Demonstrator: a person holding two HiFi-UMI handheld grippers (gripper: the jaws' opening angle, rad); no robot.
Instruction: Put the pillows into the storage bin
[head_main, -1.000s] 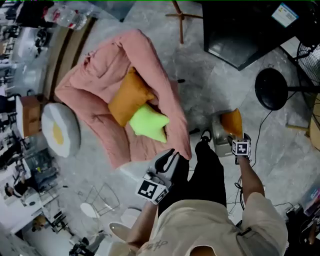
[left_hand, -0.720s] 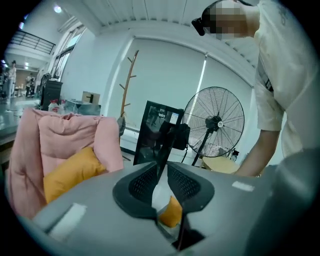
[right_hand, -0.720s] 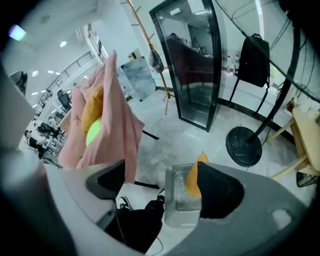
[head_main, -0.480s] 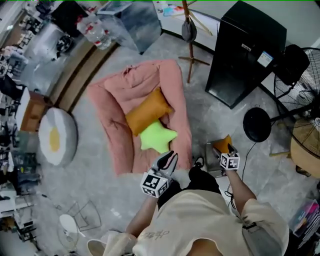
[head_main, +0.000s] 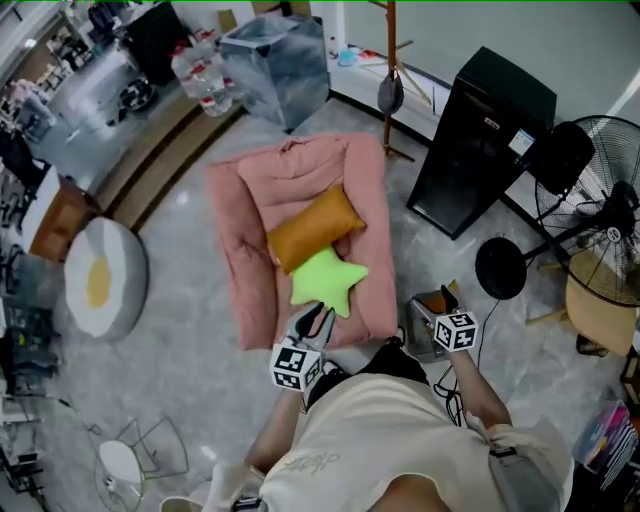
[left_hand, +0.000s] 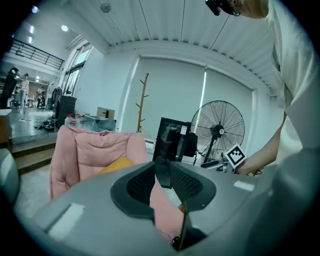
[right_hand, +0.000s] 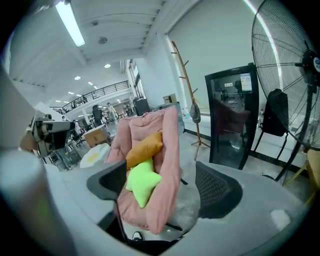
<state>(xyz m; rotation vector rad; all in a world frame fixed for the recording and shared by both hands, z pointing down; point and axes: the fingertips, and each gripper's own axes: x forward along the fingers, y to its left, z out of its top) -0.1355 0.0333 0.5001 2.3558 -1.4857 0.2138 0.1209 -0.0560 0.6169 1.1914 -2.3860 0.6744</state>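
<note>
A green star pillow (head_main: 328, 280) and an orange pillow (head_main: 312, 228) lie on a pink padded lounger (head_main: 268, 180). My left gripper (head_main: 315, 318) hovers at the lounger's near end, just short of the star. Its jaws have just been opening; they stand slightly apart with nothing between them (left_hand: 161, 172). My right gripper (head_main: 446, 298) is wide open and empty above a small grey bin (head_main: 424, 338) by the person's feet, which holds something orange (head_main: 437, 302). The right gripper view looks across its open jaws (right_hand: 160, 185) at the star pillow (right_hand: 141, 181), orange pillow (right_hand: 145, 147) and lounger (right_hand: 170, 130).
A black cabinet (head_main: 485, 140) and a standing fan (head_main: 600, 200) with a round base (head_main: 500, 268) stand to the right. A fried-egg cushion (head_main: 100, 280) lies left, a translucent box (head_main: 278, 55) and coat stand (head_main: 390, 60) behind the lounger, a wire stool (head_main: 140, 455) near left.
Both grippers have risen, and the head view has pulled back from the floor. The right gripper has come up off the orange thing in the grey bin. The left jaws have spread a little.
</note>
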